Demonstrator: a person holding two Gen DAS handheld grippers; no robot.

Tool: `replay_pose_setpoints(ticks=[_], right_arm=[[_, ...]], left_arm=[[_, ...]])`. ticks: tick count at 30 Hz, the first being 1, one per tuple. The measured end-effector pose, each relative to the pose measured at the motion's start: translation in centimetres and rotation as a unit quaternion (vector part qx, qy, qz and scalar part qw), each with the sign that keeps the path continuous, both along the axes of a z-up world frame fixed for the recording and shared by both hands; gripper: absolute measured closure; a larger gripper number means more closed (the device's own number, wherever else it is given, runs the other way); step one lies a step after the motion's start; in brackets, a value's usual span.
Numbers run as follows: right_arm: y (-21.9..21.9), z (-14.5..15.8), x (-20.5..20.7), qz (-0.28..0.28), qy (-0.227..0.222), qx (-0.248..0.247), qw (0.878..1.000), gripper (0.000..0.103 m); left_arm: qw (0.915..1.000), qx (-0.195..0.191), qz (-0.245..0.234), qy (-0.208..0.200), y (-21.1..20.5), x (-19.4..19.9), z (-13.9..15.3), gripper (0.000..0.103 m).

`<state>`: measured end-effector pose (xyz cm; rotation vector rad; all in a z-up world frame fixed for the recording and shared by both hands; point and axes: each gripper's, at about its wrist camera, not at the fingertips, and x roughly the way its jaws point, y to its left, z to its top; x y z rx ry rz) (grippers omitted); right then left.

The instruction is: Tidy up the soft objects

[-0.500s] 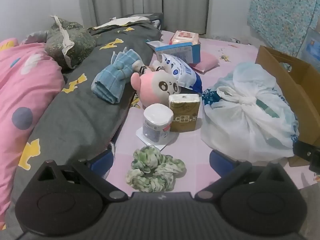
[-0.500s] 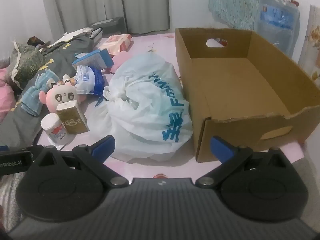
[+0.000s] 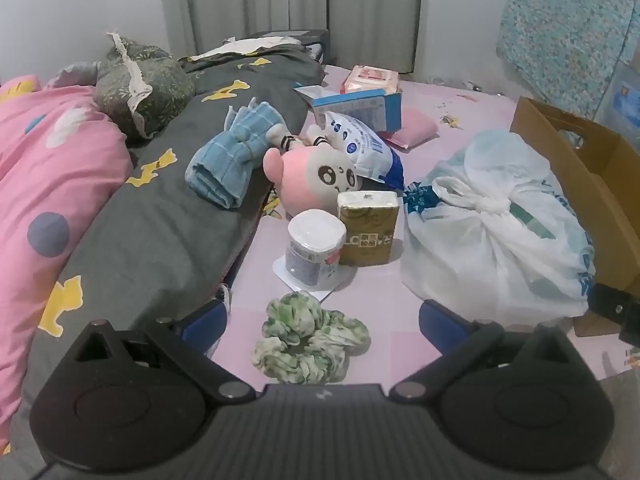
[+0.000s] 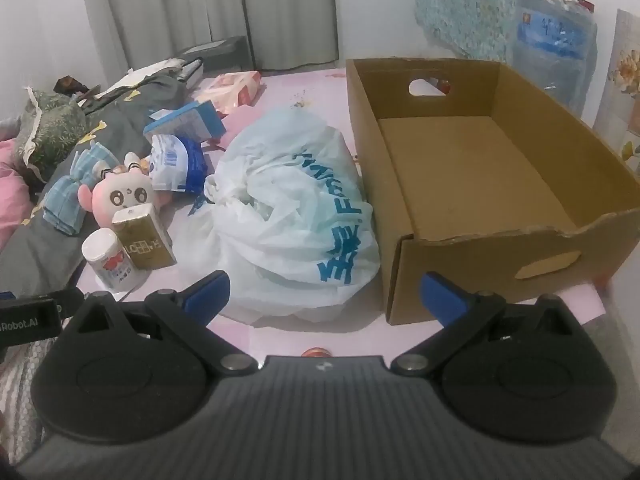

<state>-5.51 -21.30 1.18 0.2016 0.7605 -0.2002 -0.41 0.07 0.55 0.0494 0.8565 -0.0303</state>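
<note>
The work surface is a bed covered with a pink sheet point(image 3: 472, 120), backed by grey curtains point(image 3: 288, 4) and a white wall. A grey duvet with yellow figures point(image 3: 160, 216) runs along the left side of the bed, beside a pink spotted quilt point(image 3: 52, 168).

The left gripper point(image 3: 322, 316) is released: its blue-tipped fingers point(image 3: 202, 320) stand wide apart with nothing pressed between them. It tilts downward over a green-and-white scrunchie point(image 3: 310, 340), which lies on the sheet between the two fingertips without touching either.

Beyond the scrunchie stands a white lidded cylinder container point(image 3: 314, 246), upright, with a gold tissue pack point(image 3: 368, 228) just beside it on the right. Behind these lies a pink plush toy point(image 3: 316, 176), face toward the camera. A folded blue checked cloth point(image 3: 232, 160) rests on the duvet edge, to the left of the plush toy. A white-and-blue packet point(image 3: 360, 148) lies behind the plush toy, with a blue carton point(image 3: 356, 108) and a pink wipes pack point(image 3: 372, 80) farther back.

The right gripper point(image 4: 324, 292) is likewise released, fingers spread and empty, tilted downward. Ahead of it sits a knotted white plastic bag with blue lettering point(image 4: 296, 208). To the right of the bag stands an open cardboard box point(image 4: 568, 152), its interior holding nothing visible.
</note>
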Motion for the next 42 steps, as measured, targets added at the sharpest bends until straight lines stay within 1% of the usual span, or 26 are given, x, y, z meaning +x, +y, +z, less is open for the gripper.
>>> replay_pose_setpoints(ticks=[19, 42], right_arm=[[-0.03, 0.36, -0.09, 0.003, -0.003, -0.002, 1.0, 0.001], [0.01, 0.27, 0.07, 0.006, -0.002, -0.001, 1.0, 0.001]], left_arm=[[0.9999, -0.008, -0.007, 0.007, -0.29, -0.15, -0.43, 0.0], [0.9999, -0.007, -0.006, 0.009, -0.53, 0.0, -0.69, 0.0]])
